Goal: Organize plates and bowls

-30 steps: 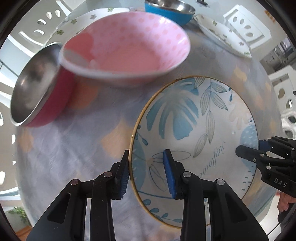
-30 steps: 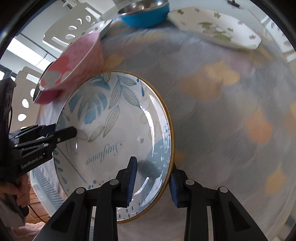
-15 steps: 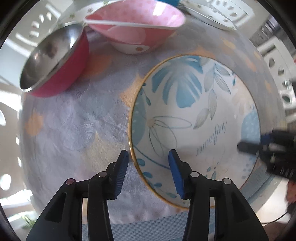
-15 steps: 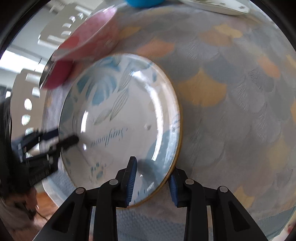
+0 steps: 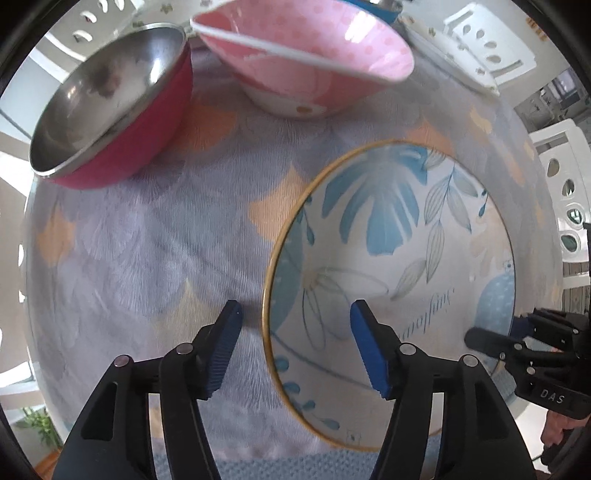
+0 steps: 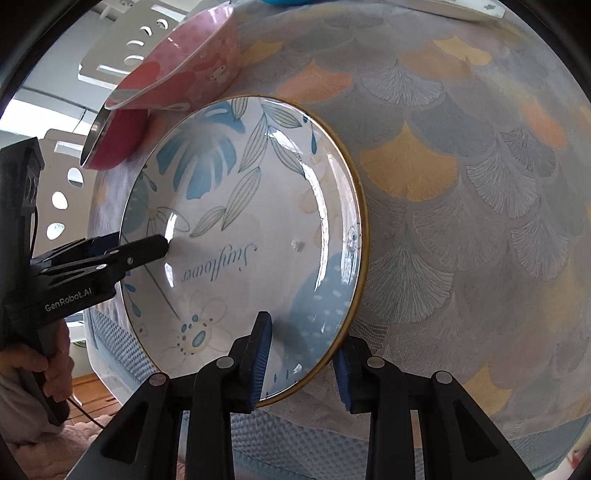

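Note:
The blue-leaf plate (image 5: 399, 258) with a gold rim lies on the patterned tablecloth near the table's front edge. My left gripper (image 5: 295, 347) straddles its left rim with the jaws opening, and neither blue pad touches it. On the opposite rim, my right gripper (image 6: 301, 360) is shut on the plate (image 6: 240, 229), one pad inside and one outside. The right gripper (image 5: 495, 332) shows at the right of the left wrist view. In the right wrist view, the left gripper (image 6: 140, 249) reaches in from the left.
A pink dotted bowl (image 5: 306, 48) and a red bowl with a steel inside (image 5: 110, 107) stand behind the plate. A white floral plate (image 6: 461, 9) lies at the far edge. White chairs (image 5: 487, 48) ring the table. A hand (image 6: 40, 369) holds the left gripper.
The left jaws have spread wide and let go of the plate's rim. The plate has come closer to the table's front edge. The right jaws have stayed shut on the rim.

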A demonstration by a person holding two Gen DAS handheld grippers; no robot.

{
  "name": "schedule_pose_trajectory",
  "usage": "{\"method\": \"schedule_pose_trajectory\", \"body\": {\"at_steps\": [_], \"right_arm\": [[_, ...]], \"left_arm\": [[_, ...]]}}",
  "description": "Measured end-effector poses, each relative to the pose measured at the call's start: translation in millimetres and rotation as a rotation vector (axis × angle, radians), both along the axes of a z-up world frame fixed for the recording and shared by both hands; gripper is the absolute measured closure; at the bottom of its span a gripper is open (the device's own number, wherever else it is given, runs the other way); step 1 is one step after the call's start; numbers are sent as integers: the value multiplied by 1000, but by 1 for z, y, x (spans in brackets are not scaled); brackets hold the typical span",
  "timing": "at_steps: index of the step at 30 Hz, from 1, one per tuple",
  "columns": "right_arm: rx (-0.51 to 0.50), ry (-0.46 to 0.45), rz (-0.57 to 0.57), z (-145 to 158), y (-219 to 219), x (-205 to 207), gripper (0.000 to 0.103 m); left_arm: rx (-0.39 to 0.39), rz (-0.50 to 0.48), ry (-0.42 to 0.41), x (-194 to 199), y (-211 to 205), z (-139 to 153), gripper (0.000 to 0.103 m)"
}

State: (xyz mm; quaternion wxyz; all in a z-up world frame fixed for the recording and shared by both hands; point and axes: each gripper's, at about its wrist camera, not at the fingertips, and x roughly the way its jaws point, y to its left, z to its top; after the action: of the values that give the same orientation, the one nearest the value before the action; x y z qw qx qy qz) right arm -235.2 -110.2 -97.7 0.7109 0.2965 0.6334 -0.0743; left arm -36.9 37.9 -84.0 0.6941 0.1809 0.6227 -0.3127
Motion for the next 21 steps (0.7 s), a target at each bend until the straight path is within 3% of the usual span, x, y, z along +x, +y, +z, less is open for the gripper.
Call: {"method": "schedule_pose_trajectory", "body": {"at_steps": [15,21], "right_arm": [[-33,22,51,-2,16,18,67],[-22,74,47,-2,13,21,67]], "left_arm": [[16,34,-27,-4,-4,2,39],[135,53,-19,-14,-2,8,45]]}}
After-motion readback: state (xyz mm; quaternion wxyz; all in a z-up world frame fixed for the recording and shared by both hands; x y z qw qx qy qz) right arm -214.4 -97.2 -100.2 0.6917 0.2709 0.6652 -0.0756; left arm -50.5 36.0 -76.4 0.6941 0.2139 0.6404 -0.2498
